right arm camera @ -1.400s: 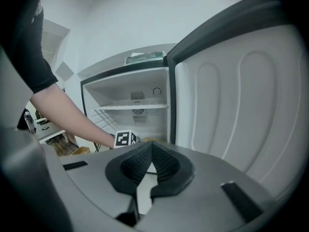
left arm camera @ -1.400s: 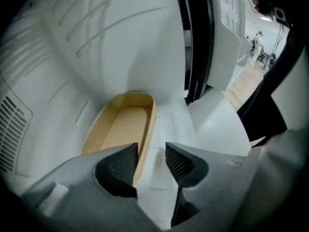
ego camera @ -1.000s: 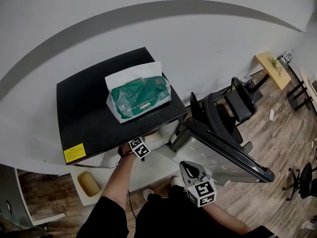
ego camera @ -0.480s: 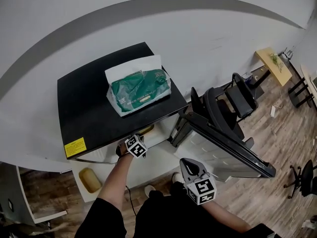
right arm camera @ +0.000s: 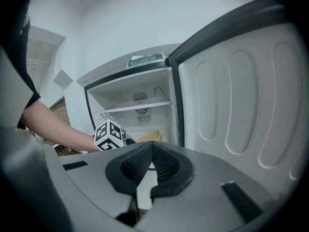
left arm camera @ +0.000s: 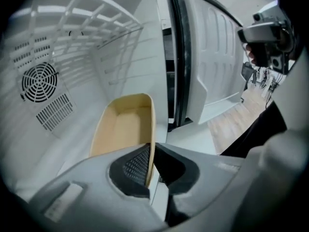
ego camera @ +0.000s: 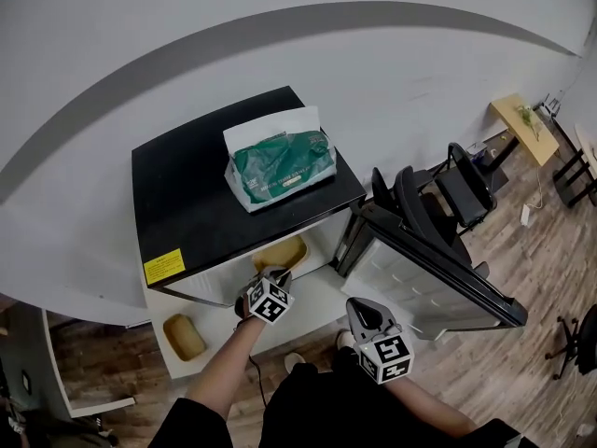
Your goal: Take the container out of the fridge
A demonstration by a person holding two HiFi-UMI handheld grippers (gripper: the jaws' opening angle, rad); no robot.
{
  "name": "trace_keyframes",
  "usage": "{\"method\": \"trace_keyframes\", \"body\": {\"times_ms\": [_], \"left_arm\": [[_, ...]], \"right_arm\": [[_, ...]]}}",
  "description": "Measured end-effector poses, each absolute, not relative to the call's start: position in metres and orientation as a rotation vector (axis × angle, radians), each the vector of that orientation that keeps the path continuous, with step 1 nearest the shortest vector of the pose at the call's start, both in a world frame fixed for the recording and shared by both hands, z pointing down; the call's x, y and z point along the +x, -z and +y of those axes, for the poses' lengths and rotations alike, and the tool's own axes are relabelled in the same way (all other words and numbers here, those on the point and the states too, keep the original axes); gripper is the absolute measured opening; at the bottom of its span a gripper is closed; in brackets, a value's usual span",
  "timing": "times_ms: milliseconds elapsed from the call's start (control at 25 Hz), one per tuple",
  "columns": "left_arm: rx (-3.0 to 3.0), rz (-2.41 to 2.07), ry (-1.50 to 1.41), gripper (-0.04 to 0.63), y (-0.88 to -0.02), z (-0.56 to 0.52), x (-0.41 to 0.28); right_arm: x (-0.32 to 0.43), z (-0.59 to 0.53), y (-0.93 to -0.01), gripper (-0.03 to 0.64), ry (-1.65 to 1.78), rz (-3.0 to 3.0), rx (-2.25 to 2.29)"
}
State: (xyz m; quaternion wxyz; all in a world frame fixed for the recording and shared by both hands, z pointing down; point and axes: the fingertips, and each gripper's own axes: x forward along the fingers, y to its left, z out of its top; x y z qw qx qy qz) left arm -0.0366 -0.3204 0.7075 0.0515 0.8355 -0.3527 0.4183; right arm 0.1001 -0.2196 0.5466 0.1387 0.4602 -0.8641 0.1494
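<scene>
A tan open-topped container (ego camera: pixel 282 252) sits at the mouth of the small fridge (ego camera: pixel 187 203), under its black top. In the left gripper view the container (left arm camera: pixel 123 129) rests on the white fridge floor. My left gripper (left arm camera: pixel 151 161) is shut on the near rim of its right wall, one pad inside and one outside. In the head view the left gripper (ego camera: pixel 275 276) reaches into the opening. My right gripper (ego camera: pixel 357 311) hangs in front of the fridge, shut and empty. The right gripper view shows its pads (right arm camera: pixel 140 163) together, pointing at the open fridge.
The fridge door (ego camera: pixel 424 283) stands open to the right. A green tissue pack (ego camera: pixel 282 164) lies on the fridge top. A second tan container (ego camera: pixel 184 336) sits low at the left. A wire shelf (left arm camera: pixel 87 18) spans the fridge above. A black chair (ego camera: pixel 448 189) stands behind the door.
The left gripper has drawn back toward me with the container's rim in its jaws, and more of the container now shows at the fridge opening. The right gripper has hardly moved.
</scene>
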Motion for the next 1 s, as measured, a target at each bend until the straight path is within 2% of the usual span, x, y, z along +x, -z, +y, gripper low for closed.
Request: {"method": "trace_keyframes", "body": {"times_ms": [360, 1000], "left_arm": [[2.605, -1.067, -1.150, 0.028, -0.663, -0.261, -0.031], [2.657, -1.264, -0.586, 0.023, -0.547, -0.177, -0.064]], "right_arm": [[0.097, -0.213, -0.548, 0.000, -0.411, -2.489, 1.337], [0.058, -0.213, -0.527, 0.000, -0.321, -2.552, 1.395]]}}
